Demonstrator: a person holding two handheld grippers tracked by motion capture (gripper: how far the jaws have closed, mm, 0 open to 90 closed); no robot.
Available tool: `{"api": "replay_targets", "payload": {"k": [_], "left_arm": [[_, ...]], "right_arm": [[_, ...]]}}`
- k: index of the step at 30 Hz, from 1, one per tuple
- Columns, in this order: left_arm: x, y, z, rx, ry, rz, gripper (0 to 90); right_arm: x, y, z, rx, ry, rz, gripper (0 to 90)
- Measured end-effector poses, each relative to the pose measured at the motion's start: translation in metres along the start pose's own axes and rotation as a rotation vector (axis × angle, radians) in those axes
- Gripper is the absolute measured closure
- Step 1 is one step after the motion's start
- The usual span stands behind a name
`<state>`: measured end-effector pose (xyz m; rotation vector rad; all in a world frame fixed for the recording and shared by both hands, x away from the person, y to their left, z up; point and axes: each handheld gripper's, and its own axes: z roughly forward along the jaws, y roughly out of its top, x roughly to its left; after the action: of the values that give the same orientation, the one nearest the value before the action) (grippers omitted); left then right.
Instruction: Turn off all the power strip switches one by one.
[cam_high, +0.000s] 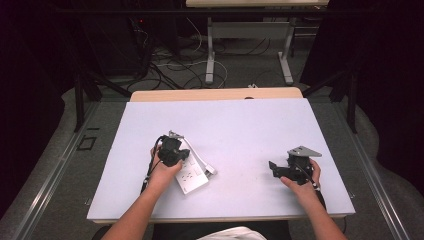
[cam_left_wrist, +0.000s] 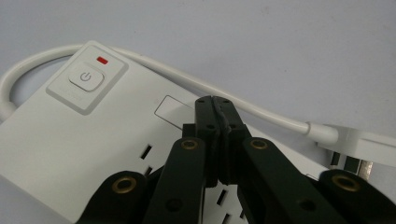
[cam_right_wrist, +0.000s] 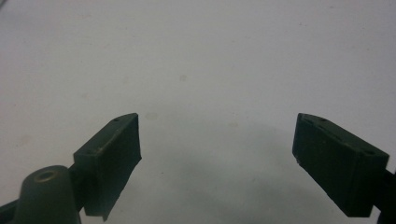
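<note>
One white power strip (cam_high: 191, 175) lay on the pale table top (cam_high: 240, 130), left of centre and toward the near edge, set at a slant. Its white cable (cam_left_wrist: 224, 95) looped out of the switch end and ran along the strip's far side to a white plug (cam_left_wrist: 355, 144) resting on the table just beside the strip. One power button (cam_left_wrist: 86, 77) sat in a raised panel at that end, with one small red indicator (cam_left_wrist: 102, 60) just above it. Several socket slots (cam_left_wrist: 145, 151) showed on the top face, partly hidden behind the jaws, so the exact count could not be told.

The left gripper (cam_left_wrist: 215, 100) was over the strip, jaws pressed together with nothing between them, tips at the strip's top face near a blank rectangular label (cam_left_wrist: 169, 109). Whether the tips touched the plastic could not be told. In the high view the left gripper (cam_high: 171, 150) and hand covered the strip's far half.

The right gripper (cam_high: 280, 170) was well apart, at the right near side of the table over bare surface. In the right gripper view its jaws were spread wide around nothing but table (cam_right_wrist: 215, 135).

Nothing else was on the table. No containers were present. Beyond the far edge were one second table frame (cam_high: 250, 45) and loose floor cables (cam_high: 175, 67).
</note>
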<state>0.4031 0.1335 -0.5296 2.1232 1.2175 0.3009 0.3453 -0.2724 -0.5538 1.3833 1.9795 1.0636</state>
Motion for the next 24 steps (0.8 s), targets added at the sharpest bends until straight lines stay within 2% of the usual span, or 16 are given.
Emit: {"api": "replay_targets", "payload": {"k": [3, 8, 12, 17, 22, 24], "left_arm": [[0.0006, 0.0005, 0.0000, -0.013, 0.005, 0.015, 89.6], [0.0036, 0.0017, -0.0023, -0.021, 0.030, 0.004, 87.5], [0.0048, 0.0015, -0.0026, -0.004, 0.020, -0.006, 87.2], [0.0056, 0.0008, -0.0011, -0.020, 0.009, -0.024, 87.5], [0.0060, 0.0005, -0.0011, -0.020, 0.007, -0.023, 87.5], [0.0058, 0.0007, -0.0009, -0.016, 0.030, -0.007, 89.5]], "right_arm": [[-0.0001, -0.0001, 0.0001, 0.001, 0.000, 0.001, 14.7], [0.0001, -0.0002, 0.0002, 0.003, 0.001, 0.004, 14.7], [0.0003, -0.0003, 0.0002, 0.005, 0.002, 0.002, 14.7], [0.0002, -0.0003, 0.0004, 0.007, 0.001, -0.005, 14.7], [0.0002, -0.0002, 0.0003, 0.006, 0.001, -0.006, 14.7], [0.0004, -0.0001, 0.0004, 0.006, 0.001, -0.003, 14.7]]}}
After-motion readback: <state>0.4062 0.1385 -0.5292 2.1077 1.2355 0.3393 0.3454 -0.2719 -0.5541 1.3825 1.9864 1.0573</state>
